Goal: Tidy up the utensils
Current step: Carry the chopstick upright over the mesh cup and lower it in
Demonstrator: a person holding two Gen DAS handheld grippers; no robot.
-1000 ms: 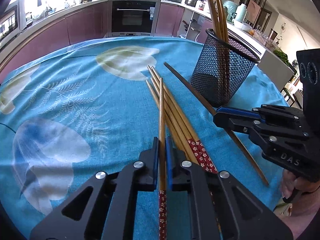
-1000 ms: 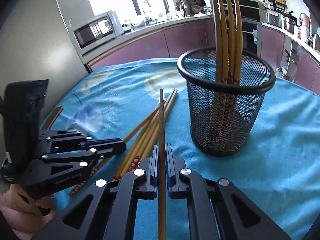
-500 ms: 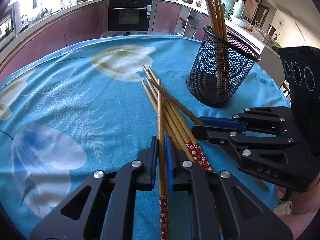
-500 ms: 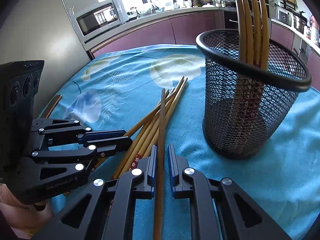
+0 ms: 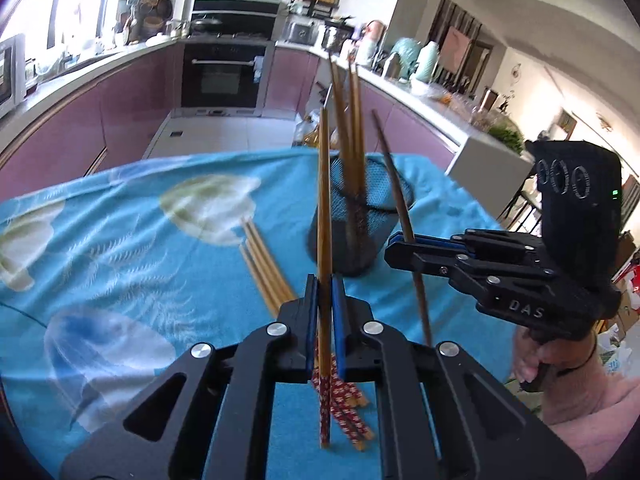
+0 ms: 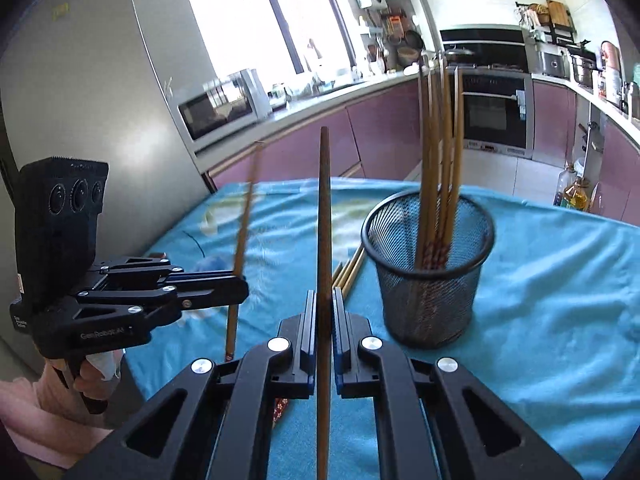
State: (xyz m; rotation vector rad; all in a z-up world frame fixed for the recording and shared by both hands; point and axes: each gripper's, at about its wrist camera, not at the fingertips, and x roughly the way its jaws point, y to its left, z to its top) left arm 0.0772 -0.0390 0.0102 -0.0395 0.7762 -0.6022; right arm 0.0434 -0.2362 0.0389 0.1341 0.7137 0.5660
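Observation:
My left gripper (image 5: 325,286) is shut on a light wooden chopstick (image 5: 323,200) with a red patterned end, raised steeply off the table. My right gripper (image 6: 324,300) is shut on a dark brown chopstick (image 6: 324,216), also raised; it shows in the left wrist view (image 5: 396,200) held by the right gripper (image 5: 394,246). The left gripper (image 6: 240,288) shows in the right wrist view with its chopstick (image 6: 246,216). The black mesh holder (image 6: 428,276) stands ahead with several chopsticks (image 6: 440,152) upright inside. Loose chopsticks (image 5: 264,264) lie on the blue tablecloth (image 5: 120,248).
The table edge falls away at the right in the left wrist view (image 5: 472,196). Purple kitchen cabinets (image 6: 320,140), a microwave (image 6: 220,108) and an oven (image 5: 224,76) stand beyond the table. A fridge (image 6: 100,92) is at the left.
Both grippers have lifted and tilted their chopsticks up from the table to near upright. The cameras now look higher across the kitchen, with the holder farther ahead.

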